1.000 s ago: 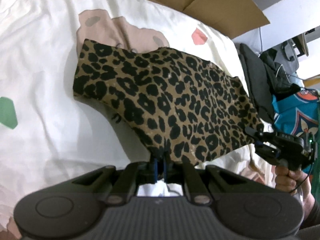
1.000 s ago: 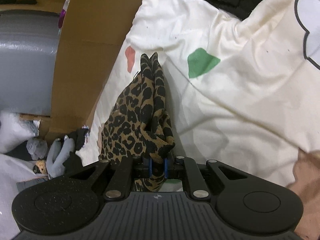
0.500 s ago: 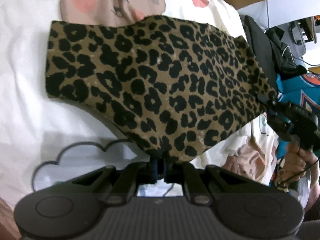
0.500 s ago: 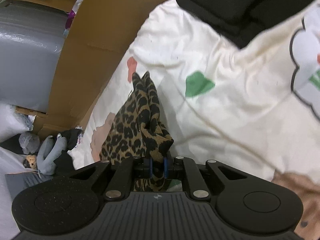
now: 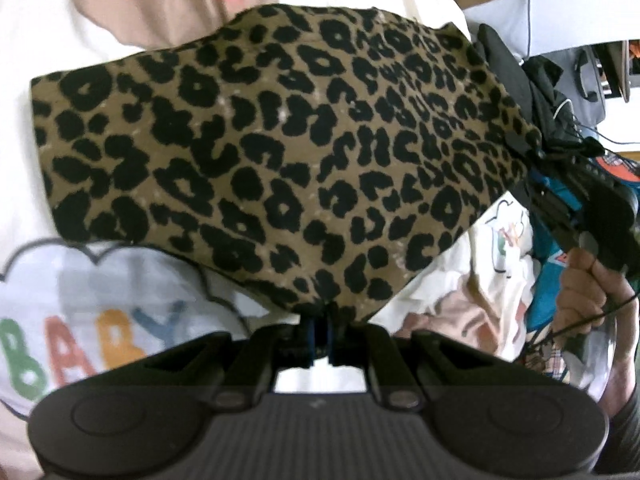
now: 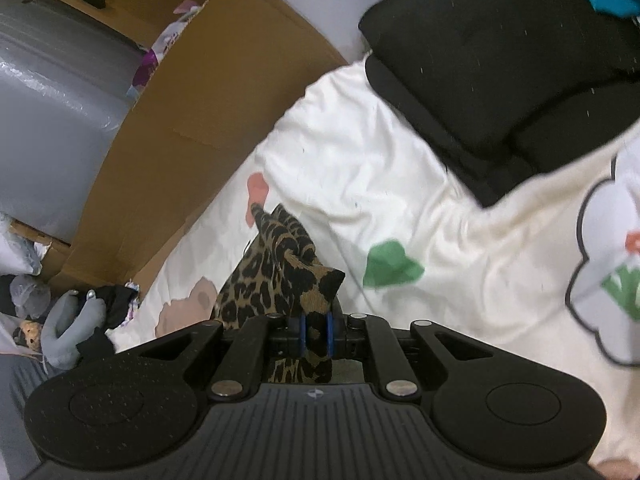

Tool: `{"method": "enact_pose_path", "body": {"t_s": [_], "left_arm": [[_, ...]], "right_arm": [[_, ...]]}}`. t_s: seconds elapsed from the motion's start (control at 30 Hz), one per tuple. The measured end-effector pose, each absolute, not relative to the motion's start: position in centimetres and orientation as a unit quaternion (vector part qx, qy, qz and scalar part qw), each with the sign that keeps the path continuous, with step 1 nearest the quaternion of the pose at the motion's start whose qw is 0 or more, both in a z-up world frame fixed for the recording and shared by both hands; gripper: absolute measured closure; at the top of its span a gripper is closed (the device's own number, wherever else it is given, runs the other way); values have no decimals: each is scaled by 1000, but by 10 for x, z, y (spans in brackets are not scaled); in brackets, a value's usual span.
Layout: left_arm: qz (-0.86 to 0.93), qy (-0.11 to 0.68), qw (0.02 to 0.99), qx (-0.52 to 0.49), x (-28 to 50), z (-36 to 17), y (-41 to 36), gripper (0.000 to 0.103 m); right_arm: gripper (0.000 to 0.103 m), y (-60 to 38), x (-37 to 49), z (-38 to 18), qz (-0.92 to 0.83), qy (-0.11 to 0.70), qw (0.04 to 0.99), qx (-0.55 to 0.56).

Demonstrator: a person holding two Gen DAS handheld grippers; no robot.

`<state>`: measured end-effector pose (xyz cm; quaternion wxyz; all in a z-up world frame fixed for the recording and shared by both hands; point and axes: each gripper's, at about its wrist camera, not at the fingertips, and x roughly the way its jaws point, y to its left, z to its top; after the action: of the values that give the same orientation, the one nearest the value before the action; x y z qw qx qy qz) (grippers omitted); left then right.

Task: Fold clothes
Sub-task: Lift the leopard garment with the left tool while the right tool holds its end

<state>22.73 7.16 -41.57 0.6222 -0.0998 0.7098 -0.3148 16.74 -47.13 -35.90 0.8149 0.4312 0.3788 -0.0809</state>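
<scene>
A leopard-print garment point(image 5: 272, 152) hangs stretched in the air above a cream printed bedsheet point(image 5: 48, 24). My left gripper point(image 5: 319, 330) is shut on its near bottom corner. My right gripper point(image 5: 532, 164) shows at the right of the left wrist view, shut on the garment's far right corner. In the right wrist view my right gripper point(image 6: 316, 334) pinches a bunched edge of the garment point(image 6: 280, 264), which hangs away to the left. The far side of the cloth is hidden.
The sheet point(image 6: 400, 208) carries a cloud print with "BABY" letters point(image 5: 80, 344). A black folded pile point(image 6: 500, 72) lies at the bed's far end. Cardboard point(image 6: 192, 128) stands along the side. A heap of clothes point(image 5: 500, 264) and a soft toy point(image 6: 64, 324) lie nearby.
Both grippers have lifted the garment and carried it toward the near side of the bed. It now hangs over the cloud print. The right gripper's view has tilted up toward the black pile.
</scene>
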Motion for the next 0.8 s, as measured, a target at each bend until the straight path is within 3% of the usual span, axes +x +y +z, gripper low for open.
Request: {"method": "enact_pose_path", "body": {"t_s": [0.57,0.8], "left_arm": [[-307,714,617,-124,202,-421,36,94],[-342,729,589,-61,216,-397,37,89]], "right_arm": [[94,-492,197,-374,-104,376,838,382],[75,-500,188,-392,-119,392,828,381]]}}
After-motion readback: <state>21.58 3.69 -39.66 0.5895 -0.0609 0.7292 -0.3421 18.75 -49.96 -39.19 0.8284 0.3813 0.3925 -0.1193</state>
